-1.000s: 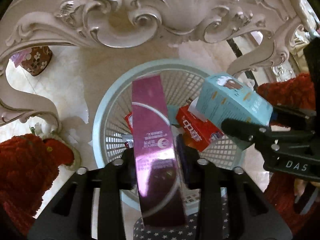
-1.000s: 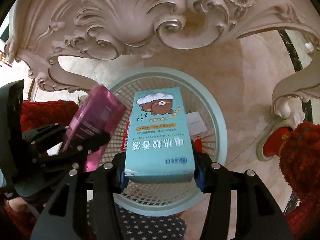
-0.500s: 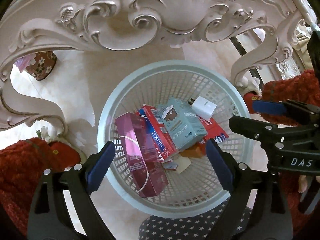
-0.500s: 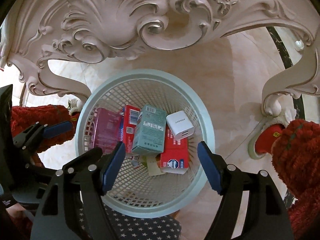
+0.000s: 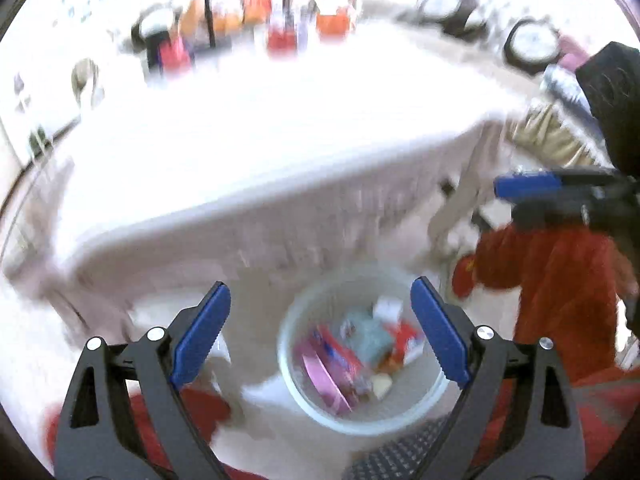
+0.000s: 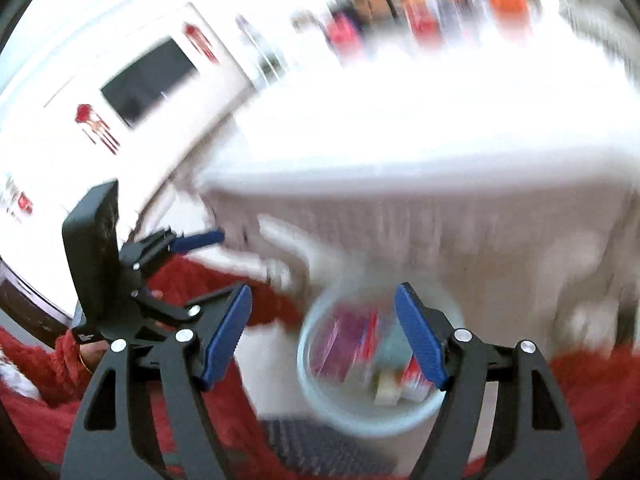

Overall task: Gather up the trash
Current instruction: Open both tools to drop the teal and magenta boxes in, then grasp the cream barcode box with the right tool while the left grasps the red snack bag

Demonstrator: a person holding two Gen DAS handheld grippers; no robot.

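Both my left gripper [image 5: 320,332] and right gripper [image 6: 323,334] have just spread their jaws wide, empty; below and between them, light, stiff, crushable cartons [image 5: 352,354] lie in the basket [image 5: 316,412], best pinched across flat faces.

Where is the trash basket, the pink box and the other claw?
trash basket [image 5: 312,408]: left wrist view, bare near rim.
pink box [image 5: 320,380]: left wrist view, blurred long face.
right gripper [image 5: 524,186]: left wrist view, blue finger pad.
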